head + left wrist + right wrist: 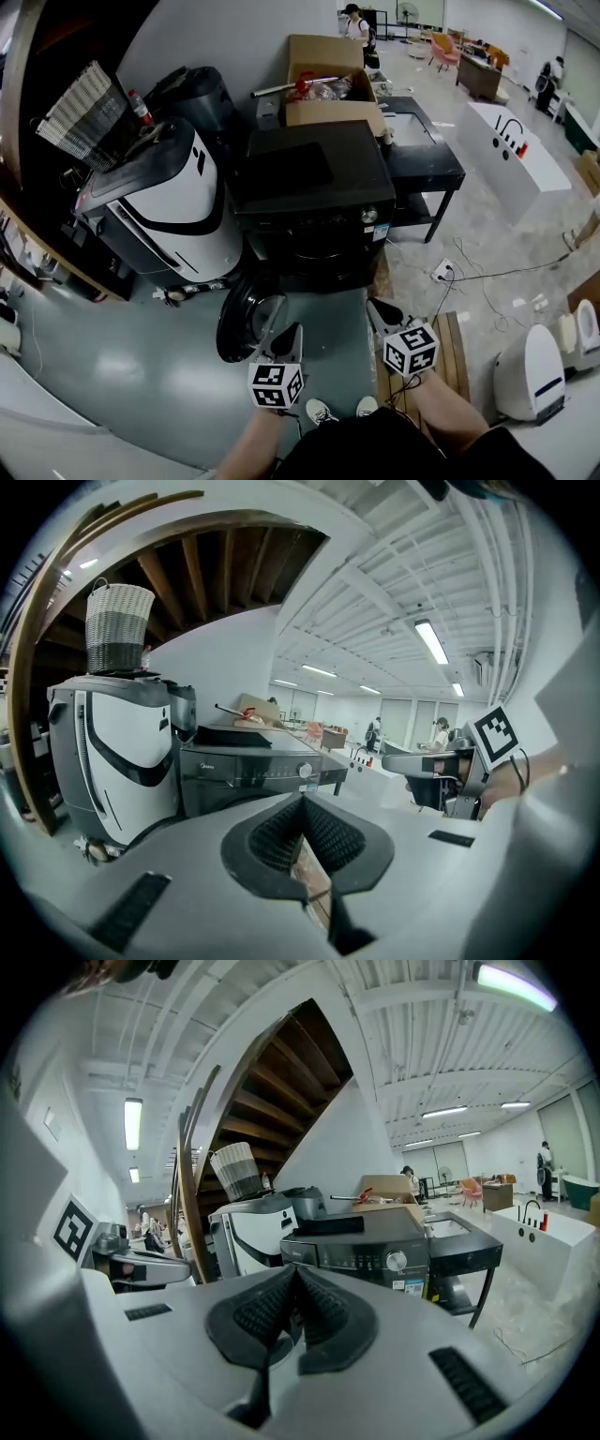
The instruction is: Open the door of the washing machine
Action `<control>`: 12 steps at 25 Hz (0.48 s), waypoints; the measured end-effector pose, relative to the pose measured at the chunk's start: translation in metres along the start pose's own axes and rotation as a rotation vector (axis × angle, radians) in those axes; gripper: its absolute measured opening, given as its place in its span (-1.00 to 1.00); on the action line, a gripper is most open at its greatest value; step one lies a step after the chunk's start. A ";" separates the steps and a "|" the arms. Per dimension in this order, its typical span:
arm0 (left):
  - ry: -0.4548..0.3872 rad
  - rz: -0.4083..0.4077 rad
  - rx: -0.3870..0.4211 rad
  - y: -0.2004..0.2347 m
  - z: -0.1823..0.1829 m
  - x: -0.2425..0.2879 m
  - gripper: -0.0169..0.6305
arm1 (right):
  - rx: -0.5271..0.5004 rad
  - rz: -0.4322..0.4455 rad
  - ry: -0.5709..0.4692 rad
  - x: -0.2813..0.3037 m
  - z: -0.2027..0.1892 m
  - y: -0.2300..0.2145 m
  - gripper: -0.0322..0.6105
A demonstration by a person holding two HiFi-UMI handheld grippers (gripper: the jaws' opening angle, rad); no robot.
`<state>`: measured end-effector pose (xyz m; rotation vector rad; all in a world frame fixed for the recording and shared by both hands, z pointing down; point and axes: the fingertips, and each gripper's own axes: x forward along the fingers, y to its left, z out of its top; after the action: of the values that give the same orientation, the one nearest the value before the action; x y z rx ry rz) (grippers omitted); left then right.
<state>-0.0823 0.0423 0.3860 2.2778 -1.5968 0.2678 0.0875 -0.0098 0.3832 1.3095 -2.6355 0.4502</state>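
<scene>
Head view: the black front-loading washing machine point(314, 202) stands on the grey-green floor point(141, 375), between a white-and-black rounded appliance point(178, 211) on one side and a low black side table point(427, 164) on the other. An open brown cardboard box point(328, 84) sits behind it. The machine's round dark glass door point(246, 323) hangs swung out from the front, towards the white appliance, so the drum mouth looks uncovered and the task reads as done. The left gripper point(292, 330) is just beside the door's free edge and the right gripper point(375, 306) is off to the other side, both near the person's shoes. Neither touches the machine, probably so the door has room to swing.

Left gripper view: the ribbed black fingers point(277, 836) are pressed together with nothing between them. Beyond them are the machine's control panel and knob point(304, 770), and a grey woven basket point(117, 625) sits on top of the white appliance. The right gripper reaches in from the side, its marker cube point(494, 731) facing the camera.

Right gripper view: these fingers point(258, 1312) are together too and carry nothing. They point roughly level at the machine's front panel, with the left gripper beside them.
</scene>
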 end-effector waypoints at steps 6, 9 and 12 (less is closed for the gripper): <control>0.021 0.048 -0.027 -0.021 -0.014 -0.002 -0.89 | -0.007 0.064 0.020 -0.011 -0.007 -0.002 -0.85; 0.028 0.064 -0.029 -0.032 -0.021 -0.003 -0.89 | -0.008 0.088 0.026 -0.016 -0.012 -0.005 -0.85; 0.036 0.081 -0.038 -0.038 -0.027 -0.006 -0.89 | -0.003 0.109 0.041 -0.019 -0.019 -0.006 -0.85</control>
<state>-0.0472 0.0697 0.4027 2.1714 -1.6641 0.2941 0.1039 0.0077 0.3964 1.1469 -2.6820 0.4829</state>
